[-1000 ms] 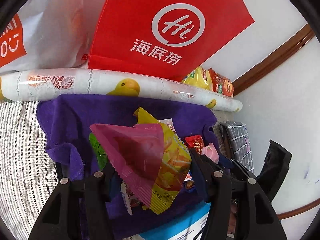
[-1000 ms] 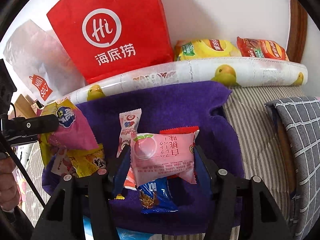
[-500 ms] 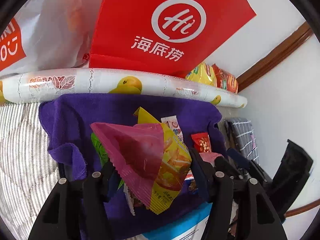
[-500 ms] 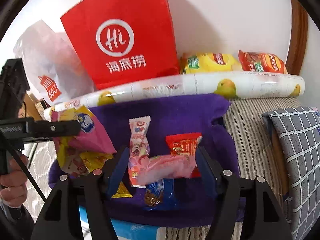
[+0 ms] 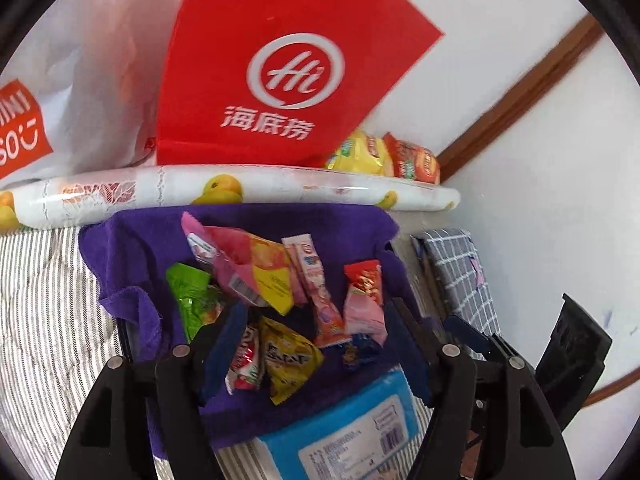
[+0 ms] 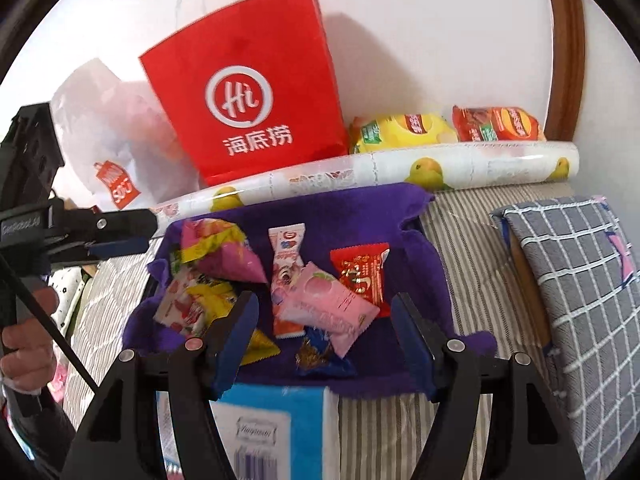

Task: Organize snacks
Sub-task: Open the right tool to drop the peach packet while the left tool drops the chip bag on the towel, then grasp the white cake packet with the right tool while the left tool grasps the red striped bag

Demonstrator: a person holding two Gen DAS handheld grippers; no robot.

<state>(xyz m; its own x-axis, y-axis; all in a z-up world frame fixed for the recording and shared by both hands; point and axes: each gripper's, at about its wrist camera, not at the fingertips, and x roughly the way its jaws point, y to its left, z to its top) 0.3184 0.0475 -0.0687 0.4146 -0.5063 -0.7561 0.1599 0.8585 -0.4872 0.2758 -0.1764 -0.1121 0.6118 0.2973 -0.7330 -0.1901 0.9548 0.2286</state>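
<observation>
A box lined with purple cloth point(image 5: 132, 240) point(image 6: 404, 216) holds several snack packets. The pink-and-yellow chip bag point(image 5: 248, 268) point(image 6: 228, 260) lies loose in it, beside a green packet point(image 5: 188, 296) and a red packet point(image 5: 362, 280) point(image 6: 362, 272). Above the pile, my left gripper point(image 5: 308, 320) has its jaws opening with nothing between the pads; it also shows at the left edge of the right wrist view point(image 6: 112, 236). The pink peach packet point(image 6: 332, 304) point(image 5: 362, 312) rests on the other snacks. My right gripper point(image 6: 324, 312) hangs open over it, pads clear of it.
A red paper bag point(image 6: 248, 92), a white plastic bag point(image 6: 104, 128) and a fruit-print roll point(image 6: 460, 168) stand behind the box. Yellow point(image 6: 400, 128) and red point(image 6: 500, 124) chip bags lie at the back right. A blue tissue pack point(image 5: 344, 432) sits in front, a checked cushion point(image 6: 572, 280) to the right.
Both grippers let go of their packets: the chip bag and the pink peach packet dropped onto the purple cloth. Both grippers opened wider and rose away from the box.
</observation>
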